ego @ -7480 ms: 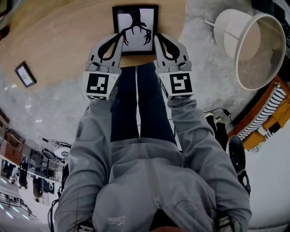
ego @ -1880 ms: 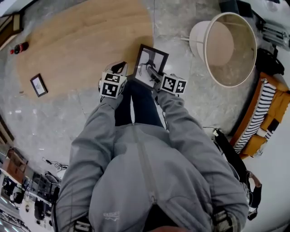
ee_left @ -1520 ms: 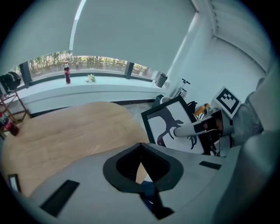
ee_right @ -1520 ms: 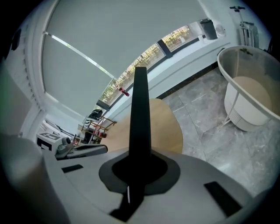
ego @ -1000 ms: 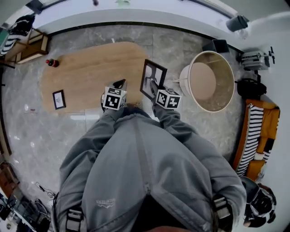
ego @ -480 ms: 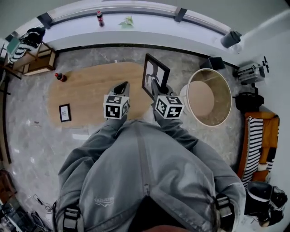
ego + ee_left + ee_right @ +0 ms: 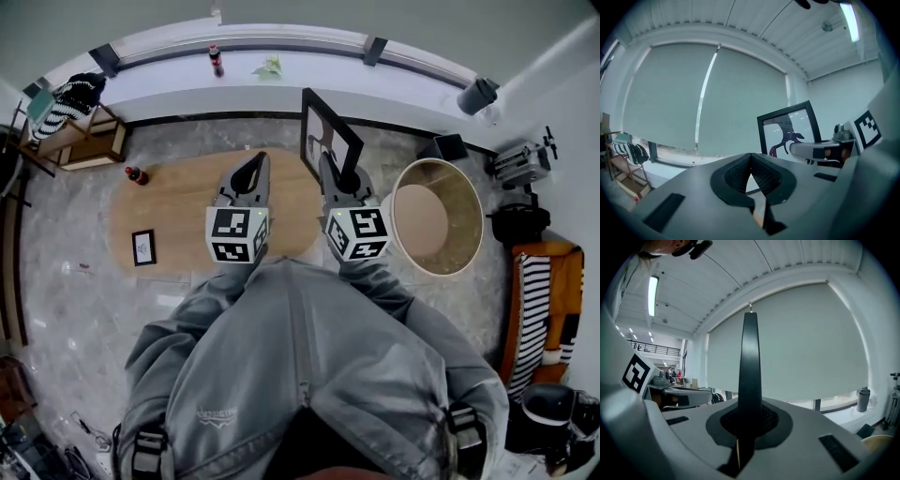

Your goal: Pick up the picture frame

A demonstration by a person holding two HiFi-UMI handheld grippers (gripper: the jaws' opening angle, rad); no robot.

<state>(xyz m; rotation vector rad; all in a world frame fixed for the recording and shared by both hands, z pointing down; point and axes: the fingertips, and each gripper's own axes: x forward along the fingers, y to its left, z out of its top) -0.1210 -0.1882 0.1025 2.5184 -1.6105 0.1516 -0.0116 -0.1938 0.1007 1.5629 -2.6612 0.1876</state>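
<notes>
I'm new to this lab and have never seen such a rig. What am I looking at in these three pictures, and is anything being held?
No robot here: a person stands and holds a hand-held gripper in each hand. The head view comes from a camera on the person's head, looking down. The other two come from cameras riding on each gripper, looking along its jaws. The right hand-held gripper is shut on the edge of the picture frame, held upright in the air. The left hand-held gripper is shut and empty. Below, a small frame lies on the oval wooden table.
</notes>
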